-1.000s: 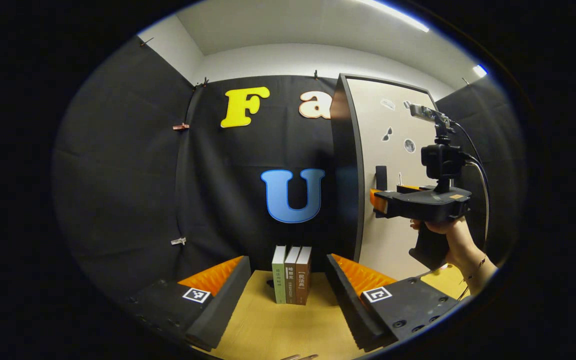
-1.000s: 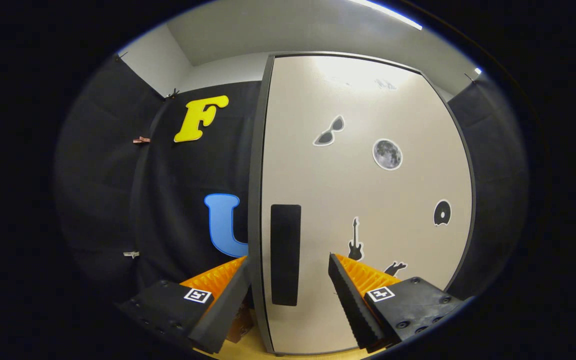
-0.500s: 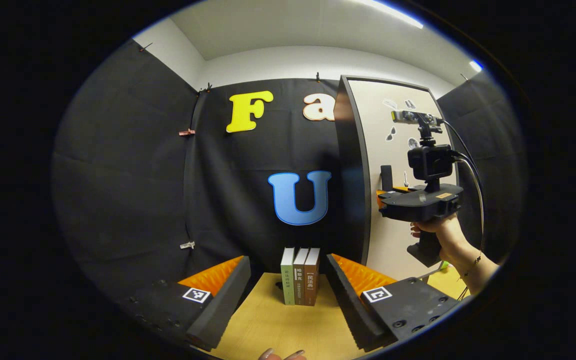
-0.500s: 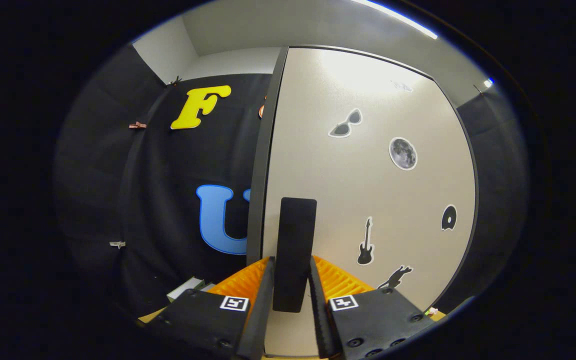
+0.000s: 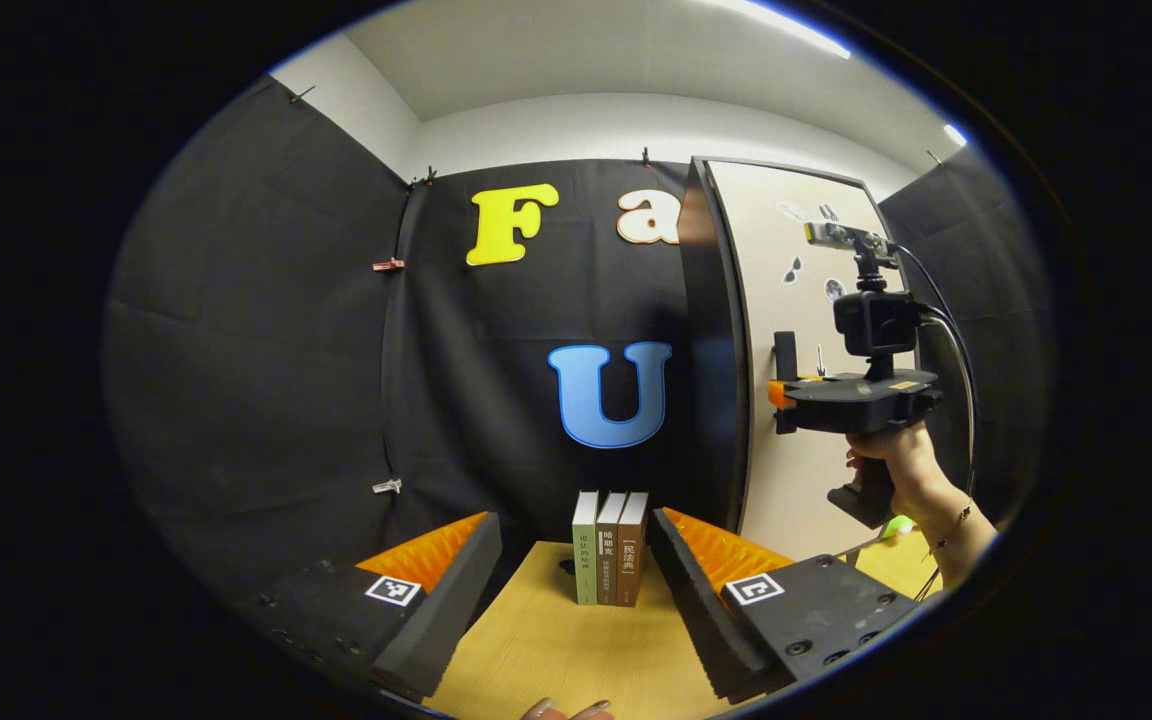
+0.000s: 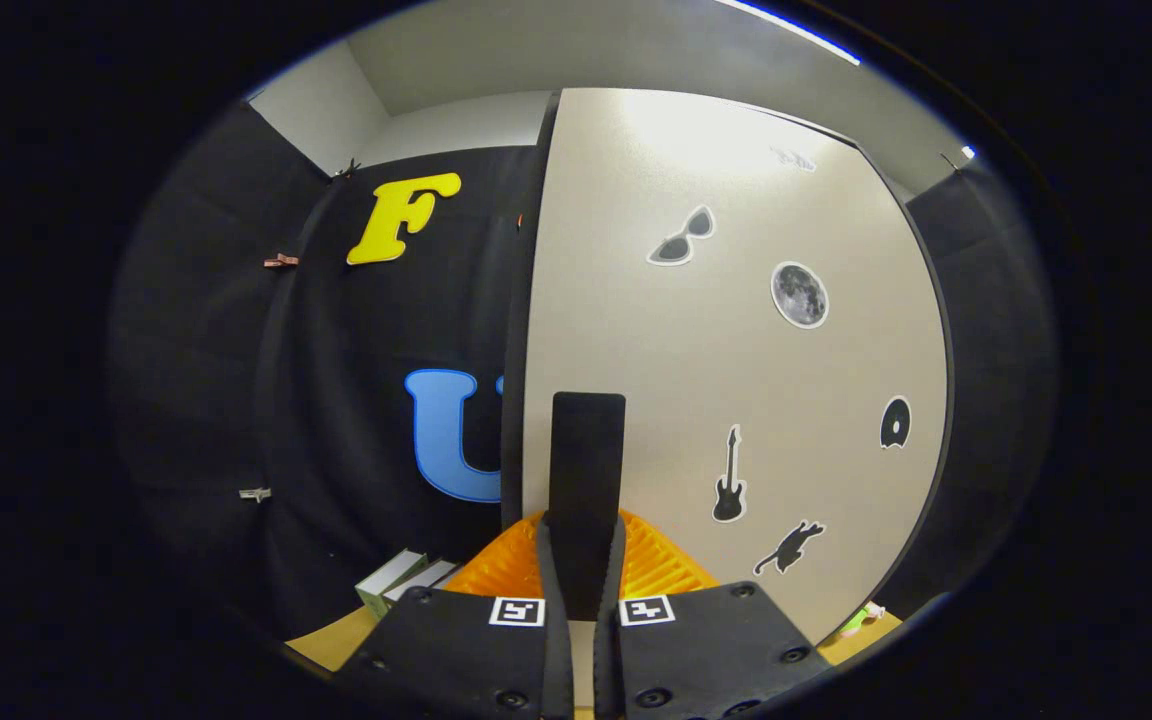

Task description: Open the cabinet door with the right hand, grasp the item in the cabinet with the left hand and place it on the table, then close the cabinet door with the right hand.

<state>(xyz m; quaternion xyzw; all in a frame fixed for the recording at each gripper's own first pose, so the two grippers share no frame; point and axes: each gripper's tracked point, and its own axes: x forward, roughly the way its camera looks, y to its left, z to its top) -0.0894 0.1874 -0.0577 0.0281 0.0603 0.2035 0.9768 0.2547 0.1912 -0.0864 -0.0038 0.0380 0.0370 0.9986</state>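
A beige cabinet door [image 6: 736,380] with dark stickers fills the right gripper view. My right gripper [image 6: 582,525] is shut on its upright black handle [image 6: 586,450], both fingers pressed against the handle's sides. In the left gripper view the same right gripper [image 5: 781,395], held by a hand [image 5: 896,470], sits at the handle [image 5: 785,352] on the door [image 5: 796,480]. My left gripper [image 5: 572,525] is open low over the wooden table [image 5: 556,650], holding nothing. The cabinet's inside is hidden.
Three books [image 5: 608,550] stand upright on the table just beyond my left fingers, left of the cabinet; they also show as books [image 6: 401,580] in the right gripper view. A small green thing [image 5: 896,525] lies at the cabinet's foot.
My right gripper moved onto the handle and went from wide open to shut on it. The left gripper stayed open and drifted slightly.
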